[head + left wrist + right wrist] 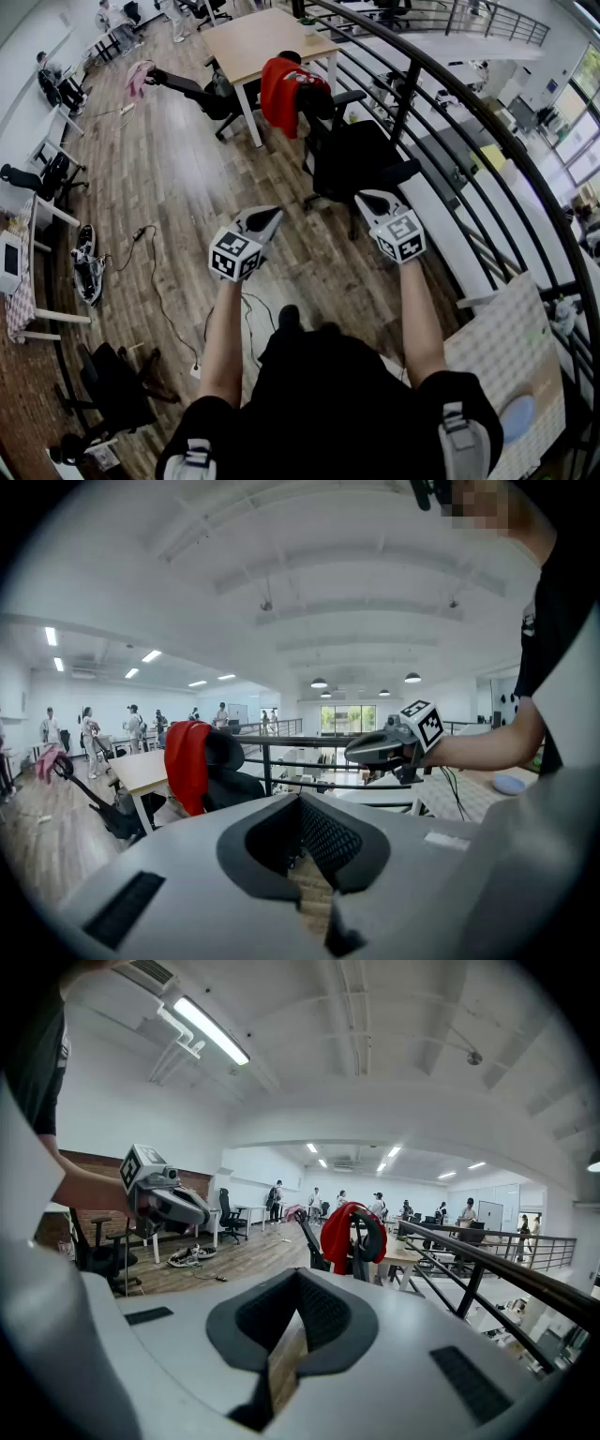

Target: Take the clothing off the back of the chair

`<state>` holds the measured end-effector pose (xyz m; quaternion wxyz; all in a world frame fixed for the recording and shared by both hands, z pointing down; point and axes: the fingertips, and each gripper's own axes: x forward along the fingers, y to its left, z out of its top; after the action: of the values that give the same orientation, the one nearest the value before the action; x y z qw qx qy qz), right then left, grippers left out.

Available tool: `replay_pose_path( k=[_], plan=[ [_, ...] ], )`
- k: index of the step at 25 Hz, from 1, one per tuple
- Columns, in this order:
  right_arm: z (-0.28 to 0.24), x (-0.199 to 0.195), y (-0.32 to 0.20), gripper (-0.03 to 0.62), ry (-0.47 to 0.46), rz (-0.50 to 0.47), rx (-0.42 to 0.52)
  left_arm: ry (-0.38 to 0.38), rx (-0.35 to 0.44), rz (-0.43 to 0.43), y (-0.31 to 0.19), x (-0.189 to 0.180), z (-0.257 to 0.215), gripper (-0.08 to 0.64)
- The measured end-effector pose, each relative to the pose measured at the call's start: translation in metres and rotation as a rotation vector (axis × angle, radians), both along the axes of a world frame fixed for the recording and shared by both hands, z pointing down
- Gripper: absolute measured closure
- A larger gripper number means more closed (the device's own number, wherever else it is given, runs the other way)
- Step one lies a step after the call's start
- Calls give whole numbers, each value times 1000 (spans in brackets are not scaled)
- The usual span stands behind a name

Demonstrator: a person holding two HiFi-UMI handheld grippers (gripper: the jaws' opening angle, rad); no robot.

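Both closed: left gripper (273, 216), right gripper (368, 198) | clothing (279, 94) on chair (361, 157)

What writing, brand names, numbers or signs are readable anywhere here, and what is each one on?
No text can be read in any view.
White print on the person's black shirt: too blurred to read.
Black-and-white marker cube on the left hand-held gripper, and the matching cube on the right hand-held gripper: square patterns only, no letters or numbers.
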<state>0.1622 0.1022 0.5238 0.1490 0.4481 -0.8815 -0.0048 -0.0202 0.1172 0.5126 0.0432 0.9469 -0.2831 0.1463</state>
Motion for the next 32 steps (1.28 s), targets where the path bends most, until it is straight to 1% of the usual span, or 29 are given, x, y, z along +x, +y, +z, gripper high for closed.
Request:
replay_pose_path(
  k=[2, 6, 9, 17, 23, 27, 32],
  plan=[
    [4, 4, 2, 597, 2, 2, -12, 38, -7, -8, 1, 1, -4, 558],
    [10, 6, 8, 597, 6, 2, -28, 71, -19, -15, 5, 1, -6, 558],
    [12, 6, 10, 597, -3, 3, -34, 125, -39, -20, 7, 2, -9, 558],
    [15, 5, 14, 595, -24, 2, -38, 107, -34, -18, 13, 5, -4, 558],
    [17, 8, 12, 595, -26, -11, -36, 120, -53, -18, 14, 13, 1, 558],
    [19, 12, 14, 595, -35, -14, -39, 97, -43, -4, 17, 21, 1, 558],
    [18, 14, 17, 595, -40, -15, -55, 95, -42, -11, 19, 19, -2, 558]
  ],
)
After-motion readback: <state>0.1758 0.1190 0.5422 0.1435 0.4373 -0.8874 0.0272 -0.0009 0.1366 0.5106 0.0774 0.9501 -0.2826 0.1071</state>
